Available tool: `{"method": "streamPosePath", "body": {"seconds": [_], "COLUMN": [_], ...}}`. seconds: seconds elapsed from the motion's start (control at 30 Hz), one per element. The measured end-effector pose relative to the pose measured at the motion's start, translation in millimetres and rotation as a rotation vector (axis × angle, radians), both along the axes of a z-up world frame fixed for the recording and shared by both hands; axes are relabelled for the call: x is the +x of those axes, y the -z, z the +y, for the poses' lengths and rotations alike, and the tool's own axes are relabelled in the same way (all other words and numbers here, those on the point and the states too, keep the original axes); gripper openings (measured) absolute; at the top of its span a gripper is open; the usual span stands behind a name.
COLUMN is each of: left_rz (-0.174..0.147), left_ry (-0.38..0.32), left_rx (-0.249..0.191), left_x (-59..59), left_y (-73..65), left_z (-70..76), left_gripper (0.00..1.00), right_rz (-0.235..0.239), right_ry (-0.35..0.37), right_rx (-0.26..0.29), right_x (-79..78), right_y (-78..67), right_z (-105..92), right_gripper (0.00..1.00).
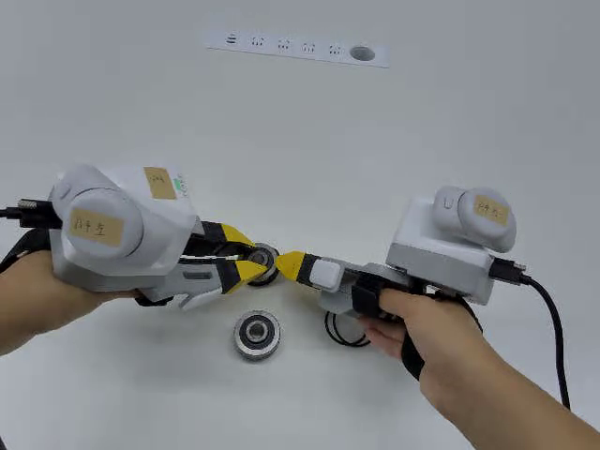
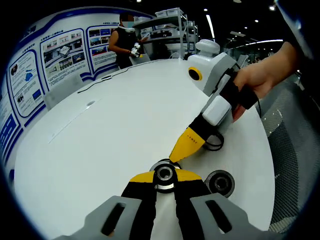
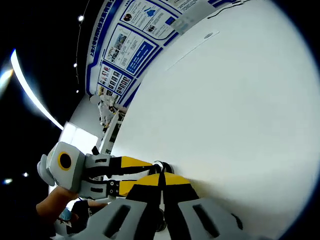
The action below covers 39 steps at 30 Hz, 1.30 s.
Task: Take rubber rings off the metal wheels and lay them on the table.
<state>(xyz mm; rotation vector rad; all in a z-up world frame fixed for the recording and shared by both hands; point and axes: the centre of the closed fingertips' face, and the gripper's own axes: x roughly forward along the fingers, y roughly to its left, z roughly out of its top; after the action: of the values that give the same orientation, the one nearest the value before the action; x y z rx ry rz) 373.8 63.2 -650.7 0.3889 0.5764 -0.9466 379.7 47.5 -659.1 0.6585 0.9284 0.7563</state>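
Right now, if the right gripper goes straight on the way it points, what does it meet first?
The metal wheel clamped in the left gripper: the right gripper, shut, points straight at its rim from very close. Whether they touch is unclear. Beyond the wheel lie the left gripper's jaws.

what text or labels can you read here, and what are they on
Nothing can be read.
Large tape label on the left gripper: handwritten marks, too blurred.
Small tape label on the right gripper: handwritten marks, too blurred.
Wall posters: print too small.
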Motion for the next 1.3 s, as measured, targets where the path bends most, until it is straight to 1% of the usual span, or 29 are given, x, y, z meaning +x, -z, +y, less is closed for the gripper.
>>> {"method": "streamPosePath", "body": {"seconds": [0.13,0.57,0.73,0.77,0.8,0.83,0.97,1.3], "left_rz": [0.0,-0.002,-0.002,-0.001,-0.001,-0.002,-0.002,-0.003], "left_ry": [-0.001,0.001,0.002,0.002,0.002,0.004,0.006,0.005], "left_rx": [-0.002,-0.003,-0.003,-0.004,-0.003,-0.001,0.002,0.012], "left_x": [-0.1,-0.1,0.3,0.6,0.7,1.0,1.8,2.7], "left_y": [0.0,-0.1,-0.1,-0.1,-0.2,-0.2,-0.2,0.5], "left_z": [0.1,0.3,0.6,0.7,0.9,1.0,1.4,2.0], "left_gripper": [0.13,0.13,0.13,0.13,0.13,0.13,0.13,0.13], "right_rz": [-0.023,-0.049,-0.086,-0.087,-0.091,-0.107,-0.1,-0.061], "right_ry": [-0.01,-0.038,-0.082,-0.081,-0.081,-0.09,-0.086,-0.052], "right_rx": [-0.024,-0.052,-0.072,-0.048,-0.062,-0.089,-0.084,-0.059], "right_x": [-0.9,-1.1,-2.8,-2.6,-1.9,-1.0,-0.2,-0.8], "right_y": [-2.4,-3.4,-4.9,-9.3,-9.0,-7.4,-6.9,-8.7], "right_z": [2.0,9.1,15.5,19.3,19.7,18.5,16.4,12.6], "right_gripper": [0.01,0.01,0.01,0.01,0.01,0.01,0.01,0.01]}}
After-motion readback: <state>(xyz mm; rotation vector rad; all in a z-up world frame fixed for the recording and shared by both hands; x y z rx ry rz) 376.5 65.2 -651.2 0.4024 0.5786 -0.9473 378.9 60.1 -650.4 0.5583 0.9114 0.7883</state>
